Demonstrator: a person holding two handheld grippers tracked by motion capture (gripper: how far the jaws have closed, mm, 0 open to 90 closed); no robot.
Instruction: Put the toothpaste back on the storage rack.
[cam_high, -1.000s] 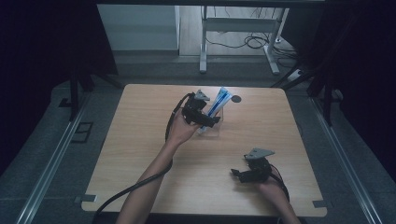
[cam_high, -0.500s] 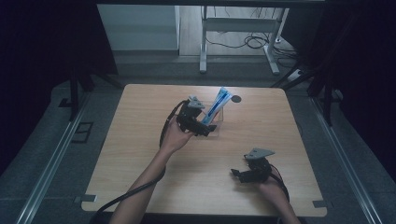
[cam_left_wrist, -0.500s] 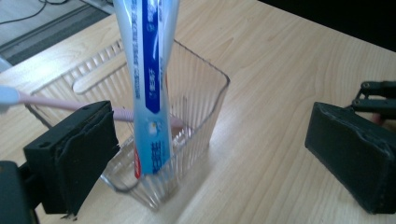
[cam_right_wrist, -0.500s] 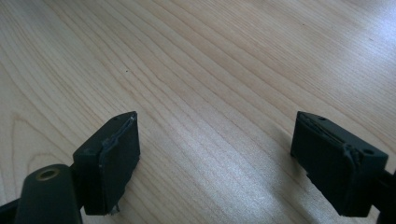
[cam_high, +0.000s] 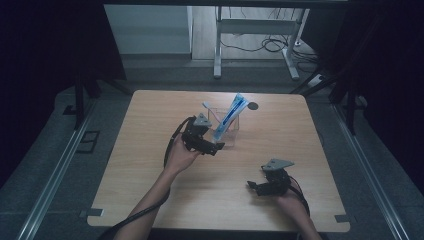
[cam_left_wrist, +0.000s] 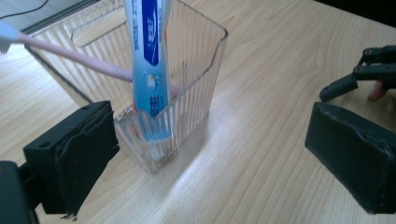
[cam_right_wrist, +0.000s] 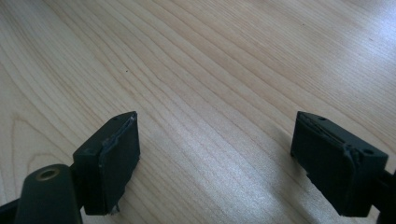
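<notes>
A clear ribbed cup (cam_high: 228, 131) stands on the wooden table (cam_high: 300, 150), a little beyond its middle. A blue toothpaste tube (cam_high: 231, 114) leans in it, cap down, beside a pink toothbrush (cam_high: 208, 106). My left gripper (cam_high: 218, 147) is open just in front of the cup, which sits close to its left jaw. In the left gripper view the cup (cam_left_wrist: 196, 70), tube (cam_left_wrist: 150, 60) and toothbrush (cam_left_wrist: 70, 56) stand just beyond the open left gripper (cam_left_wrist: 210, 163), which holds nothing. My right gripper (cam_high: 253, 186) rests open near the front right; in its own view the right gripper (cam_right_wrist: 215, 158) is over bare wood.
A small dark round mark (cam_high: 253, 106) lies on the table behind the cup. Beyond the far edge stand metal desk legs (cam_high: 218, 50) and floor cables (cam_high: 270, 45). The right gripper (cam_left_wrist: 364, 74) shows far off in the left gripper view.
My left gripper has drawn back from the cup toward the person, with its jaws apart. The tube stays leaning in the cup. The right gripper has not moved.
</notes>
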